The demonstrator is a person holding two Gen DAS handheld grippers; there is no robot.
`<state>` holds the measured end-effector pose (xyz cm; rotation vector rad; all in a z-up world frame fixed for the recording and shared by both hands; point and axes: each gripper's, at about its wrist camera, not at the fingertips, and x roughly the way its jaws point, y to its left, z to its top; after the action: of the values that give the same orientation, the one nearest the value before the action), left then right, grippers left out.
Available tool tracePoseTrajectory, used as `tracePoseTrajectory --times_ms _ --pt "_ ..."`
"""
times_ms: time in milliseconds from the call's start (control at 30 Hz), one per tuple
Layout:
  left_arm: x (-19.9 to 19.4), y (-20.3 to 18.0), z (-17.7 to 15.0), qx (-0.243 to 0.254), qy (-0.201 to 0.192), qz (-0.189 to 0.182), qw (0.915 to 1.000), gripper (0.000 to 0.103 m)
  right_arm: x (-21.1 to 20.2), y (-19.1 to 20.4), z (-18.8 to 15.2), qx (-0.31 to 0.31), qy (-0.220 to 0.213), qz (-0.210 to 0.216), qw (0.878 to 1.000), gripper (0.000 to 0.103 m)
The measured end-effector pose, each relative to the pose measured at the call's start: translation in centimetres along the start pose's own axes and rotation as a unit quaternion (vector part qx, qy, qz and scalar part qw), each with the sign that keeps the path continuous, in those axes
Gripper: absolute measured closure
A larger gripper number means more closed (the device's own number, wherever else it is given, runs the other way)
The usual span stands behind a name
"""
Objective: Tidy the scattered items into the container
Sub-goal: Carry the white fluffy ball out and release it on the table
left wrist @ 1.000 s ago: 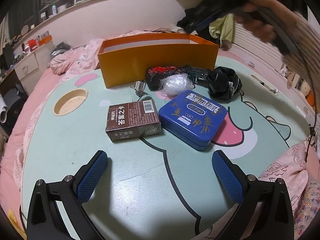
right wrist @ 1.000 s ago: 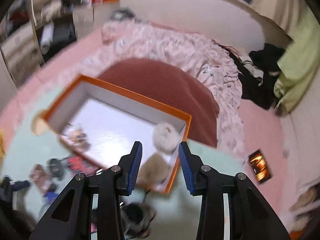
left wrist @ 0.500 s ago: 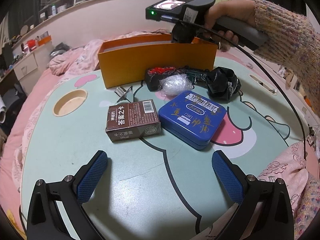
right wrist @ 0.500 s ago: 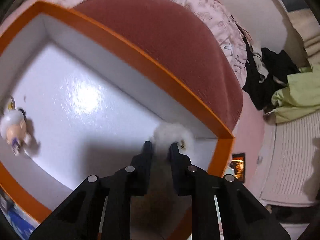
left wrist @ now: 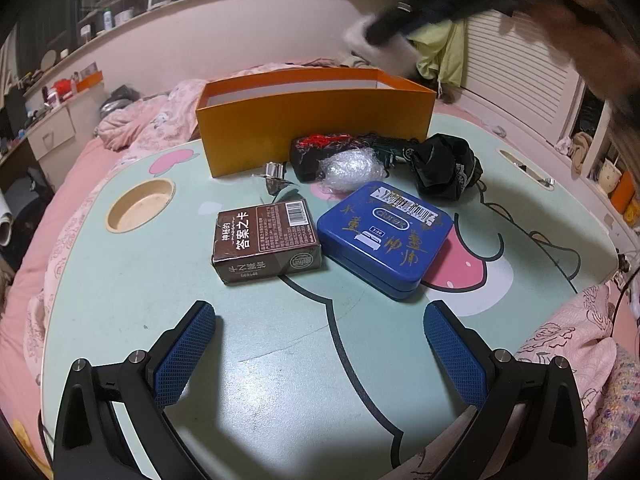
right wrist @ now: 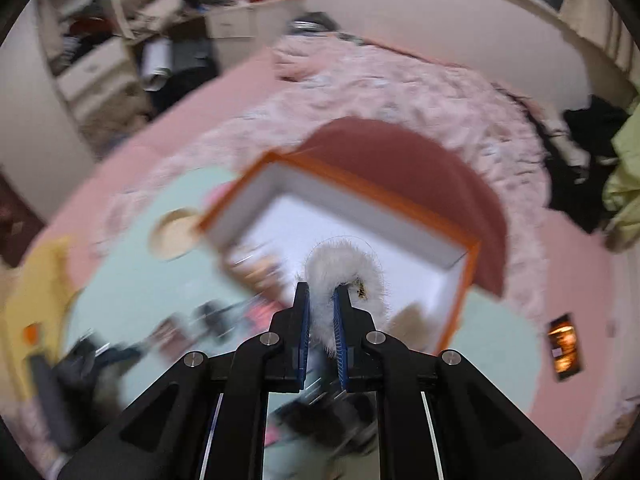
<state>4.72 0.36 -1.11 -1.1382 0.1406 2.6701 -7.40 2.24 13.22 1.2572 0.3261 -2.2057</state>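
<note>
An orange box (left wrist: 316, 120) stands at the back of the mint table; it also shows from above in the right wrist view (right wrist: 360, 216). In front of it lie a brown card box (left wrist: 266, 242), a blue tin (left wrist: 386, 236), a bubble-wrap ball (left wrist: 348, 168), a black and red item (left wrist: 320, 150), a black cloth bundle (left wrist: 444, 166) and a small metal clip (left wrist: 274, 172). My left gripper (left wrist: 318, 348) is open and empty, near the table's front. My right gripper (right wrist: 320, 300) is shut on a white fluffy item (right wrist: 344, 264), held high above the box; it appears blurred in the left wrist view (left wrist: 384, 36).
A round cup recess (left wrist: 140, 210) sits in the table at the left. Pink bedding (left wrist: 144, 124) surrounds the table. A slot (left wrist: 524, 168) lies in the table at the far right. A dresser (left wrist: 44, 136) stands at the left.
My right gripper closed on the white fluffy item inside the box and has lifted it up out of the box. My left gripper has not moved.
</note>
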Motion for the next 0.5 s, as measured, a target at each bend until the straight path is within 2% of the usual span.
tracePoseTrajectory --times_ms 167,200,267,300,400,500 --pt "0.0 0.0 0.0 0.0 0.0 0.0 1.0 0.0 2.0 0.4 -4.1 0.033 0.045 0.059 0.997 0.088" --pt "0.0 0.0 0.0 0.0 0.0 0.0 1.0 0.0 2.4 0.2 -4.5 0.036 0.048 0.067 0.996 0.087" --pt "0.0 0.0 0.0 0.0 0.0 0.0 1.0 0.0 2.5 0.2 -5.1 0.041 0.03 0.062 0.997 0.079" --pt "0.0 0.0 0.0 0.0 0.0 0.0 1.0 0.0 2.1 0.2 -5.5 0.044 0.009 0.048 0.998 0.072" --pt "0.0 0.0 0.0 0.0 0.0 0.0 1.0 0.0 0.6 0.3 -6.8 0.057 -0.039 0.027 0.997 0.025" --pt "0.0 0.0 0.0 0.0 0.0 0.0 1.0 0.0 -1.3 -0.1 -8.7 0.07 -0.078 0.043 0.994 0.025"
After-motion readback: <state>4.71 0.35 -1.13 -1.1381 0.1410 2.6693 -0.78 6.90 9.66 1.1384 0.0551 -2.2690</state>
